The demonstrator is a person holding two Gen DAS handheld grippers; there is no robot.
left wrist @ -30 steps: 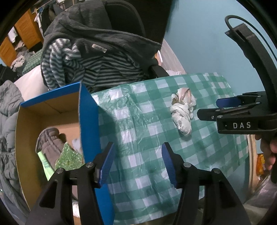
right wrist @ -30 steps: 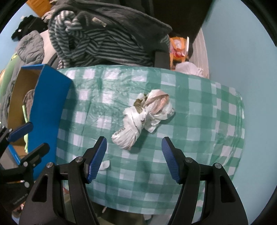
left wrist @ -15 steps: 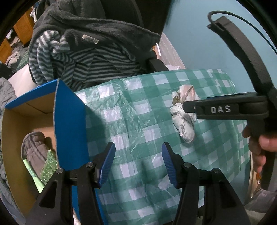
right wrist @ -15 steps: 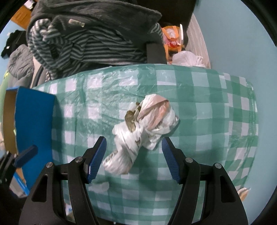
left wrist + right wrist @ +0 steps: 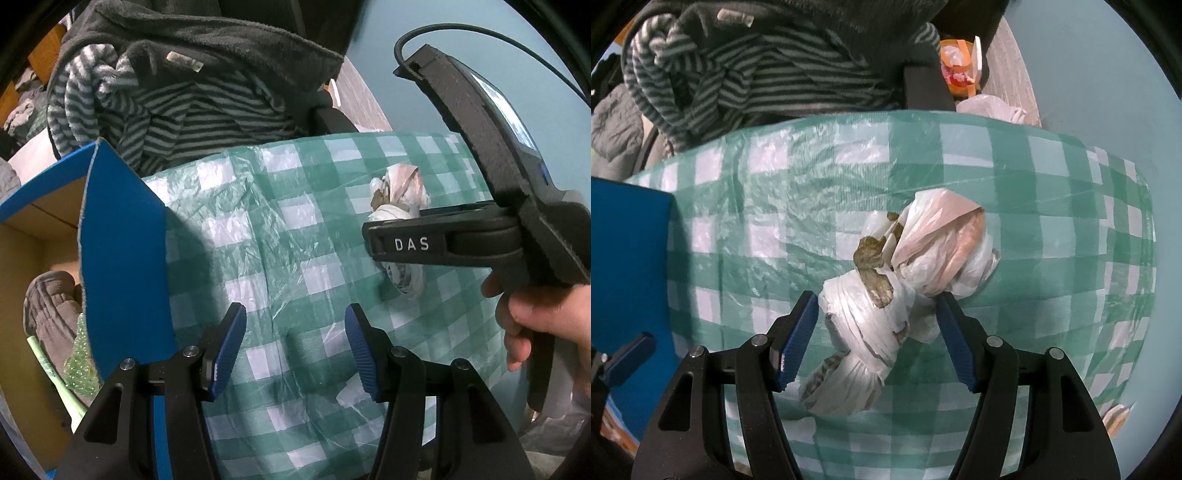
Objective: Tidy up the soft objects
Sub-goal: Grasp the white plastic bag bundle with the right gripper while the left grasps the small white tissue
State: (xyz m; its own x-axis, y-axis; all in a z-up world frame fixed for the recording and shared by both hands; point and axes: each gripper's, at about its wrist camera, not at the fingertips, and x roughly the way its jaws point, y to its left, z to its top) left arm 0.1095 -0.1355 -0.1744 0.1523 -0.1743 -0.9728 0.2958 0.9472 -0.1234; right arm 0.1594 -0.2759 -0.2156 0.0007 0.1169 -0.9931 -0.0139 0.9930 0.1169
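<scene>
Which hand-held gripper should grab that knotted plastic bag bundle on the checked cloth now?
Right. The right hand-held gripper is open with the knotted plastic bag bundle already between its fingers. The left hand-held gripper is open over bare cloth beside the blue box.

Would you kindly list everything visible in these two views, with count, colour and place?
bag bundle: one, white with olive and pink patches, on the tablecloth, between the right gripper's fingers
box: one, blue outside, brown inside, at the table's left edge
grey cloth: one, inside the box
green items: pale green, inside the box, count unclear
tablecloth: one, green and white check, covering the table
striped garment: one, grey and teal, piled behind the table
dark fleece: one, charcoal, on top of the striped garment
orange bag: one, behind the table's far edge
left gripper: black, blue pads, open over the tablecloth
right gripper: black, blue pads, open around the bundle
hand: one, holding the right gripper's handle
</scene>
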